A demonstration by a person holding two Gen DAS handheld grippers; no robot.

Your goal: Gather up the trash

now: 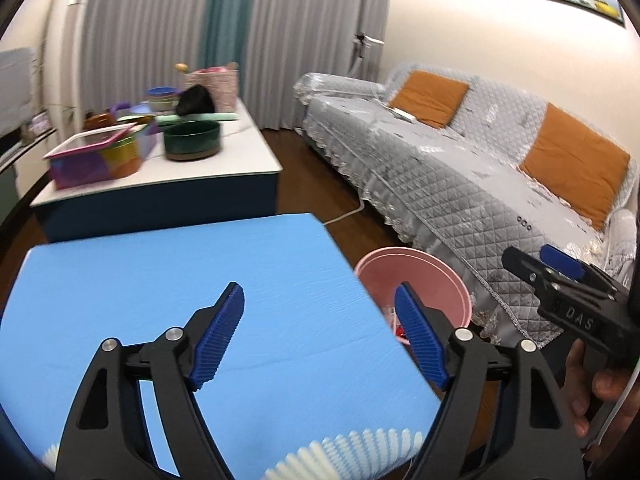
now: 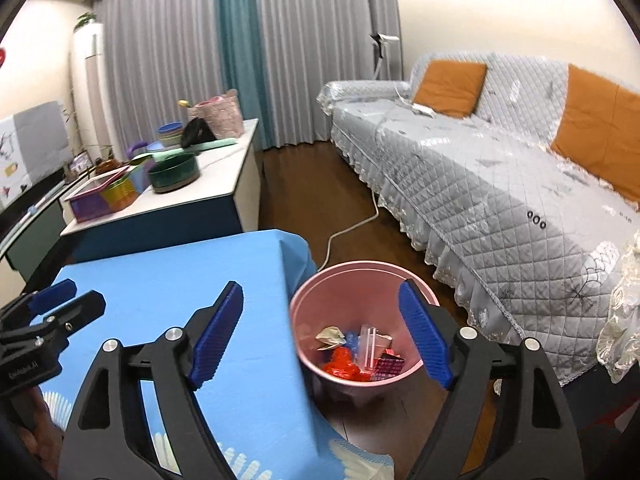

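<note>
A pink bin (image 2: 360, 280) stands on the floor just right of the blue-covered table (image 2: 180, 292). It holds several pieces of trash (image 2: 356, 354): red wrappers, crumpled paper, clear plastic. My right gripper (image 2: 320, 328) is open and empty above the bin's near rim and the table's right edge. My left gripper (image 1: 320, 328) is open and empty over the blue table (image 1: 160, 288), with the bin (image 1: 416, 280) to its right. The right gripper shows in the left wrist view (image 1: 532, 266), the left gripper in the right wrist view (image 2: 68, 298).
A grey quilted sofa (image 2: 500, 184) with orange cushions (image 2: 448, 80) runs along the right. A white low table (image 2: 208, 184) behind carries baskets, bowls and a green pot (image 2: 174, 172). A white cable (image 2: 352, 226) lies on the wood floor.
</note>
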